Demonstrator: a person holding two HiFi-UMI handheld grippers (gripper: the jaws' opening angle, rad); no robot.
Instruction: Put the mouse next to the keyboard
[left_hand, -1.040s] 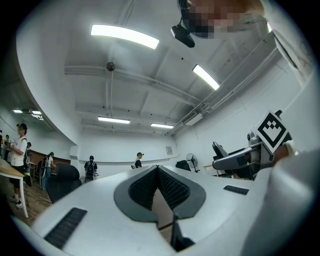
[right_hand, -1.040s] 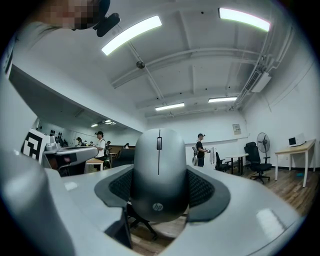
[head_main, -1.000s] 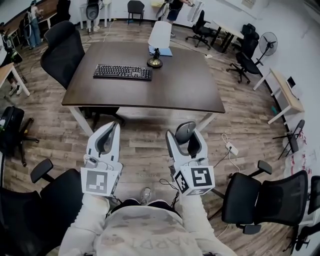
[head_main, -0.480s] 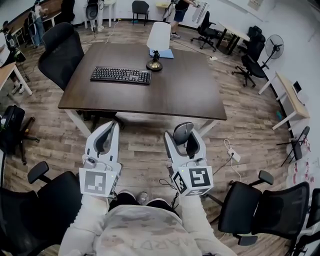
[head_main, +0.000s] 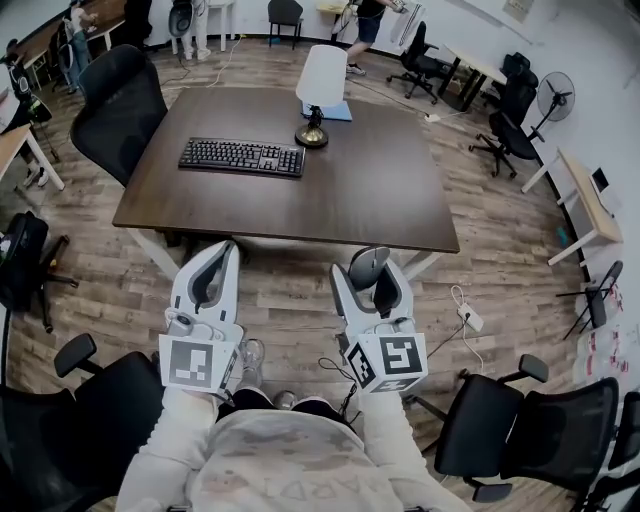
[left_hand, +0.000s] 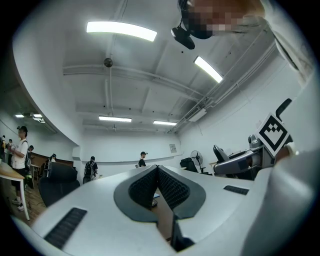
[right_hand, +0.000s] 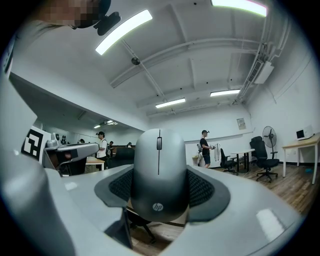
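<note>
You stand short of the dark table, with both grippers low in front of you. Your right gripper is clamped on the grey mouse. Its ribbed pads press the mouse's two long sides, and the wheel end points away from you. Your left gripper has its jaws pressed together with nothing between them. The keyboard lies on the table's far left part, well apart from the mouse, with a lamp just to its right. The mouse looks light, rigid and smooth-shelled, so it could slip. The side grip at its waist seems the sound hold.
</note>
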